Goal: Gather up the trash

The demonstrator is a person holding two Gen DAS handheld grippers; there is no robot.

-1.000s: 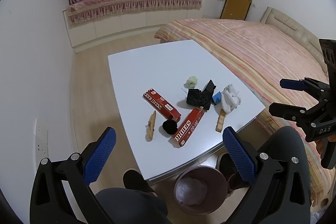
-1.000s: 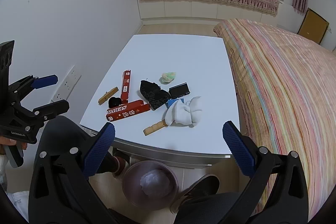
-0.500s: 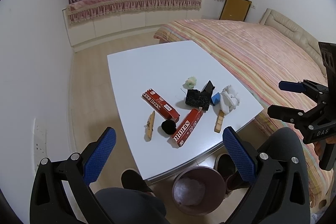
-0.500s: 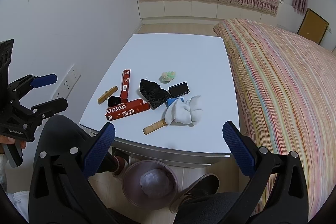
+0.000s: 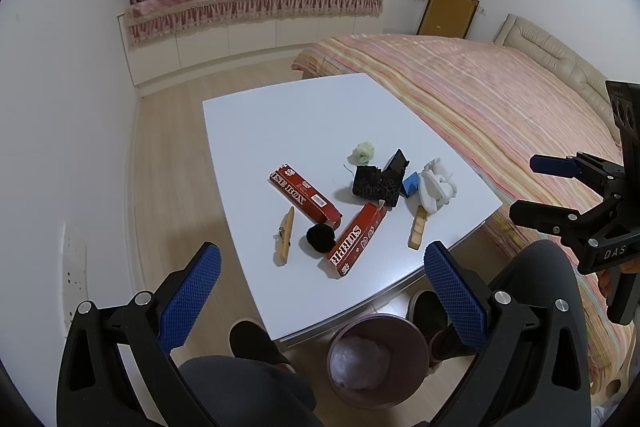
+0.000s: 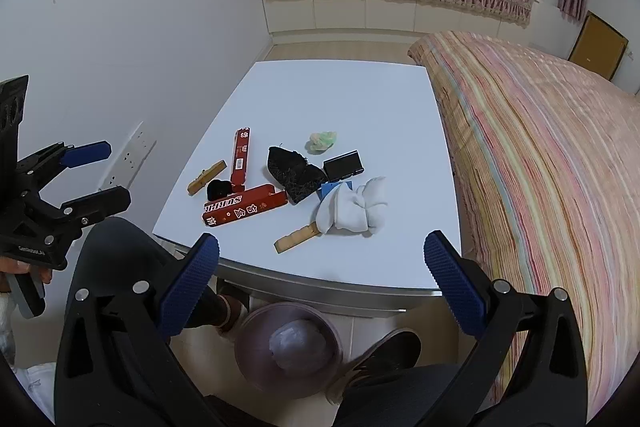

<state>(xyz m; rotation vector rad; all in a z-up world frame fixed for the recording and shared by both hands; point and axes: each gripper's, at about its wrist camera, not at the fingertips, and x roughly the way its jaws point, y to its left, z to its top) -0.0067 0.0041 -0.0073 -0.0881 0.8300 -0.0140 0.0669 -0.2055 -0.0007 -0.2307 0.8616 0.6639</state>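
Note:
Trash lies on the near part of a white table (image 5: 288, 115) (image 6: 344, 95): two red boxes (image 5: 306, 195) (image 5: 357, 239) (image 6: 244, 209), a black pom-pom (image 5: 320, 238), two wooden sticks (image 5: 285, 241) (image 5: 417, 227), a black mesh clump (image 5: 374, 181) (image 6: 294, 171), a green-white wad (image 5: 363, 151) (image 6: 322, 141), a white cloth (image 5: 436, 185) (image 6: 354, 205), a small black case (image 6: 343, 165). A pink bin (image 5: 372, 359) (image 6: 288, 345) stands on the floor under the near edge. My left gripper (image 5: 320, 301) and right gripper (image 6: 322, 291) are open, empty, held above the near edge.
A bed with a striped cover (image 5: 500, 99) (image 6: 540, 155) runs along the table's right side. A white wall with sockets (image 5: 74, 267) is on the left. The person's knees and shoes sit by the bin. A window seat (image 5: 256, 7) is at the back.
Both grippers have drawn back and up slightly, so the table looks a little farther away. Nothing on the table has moved and both stay open.

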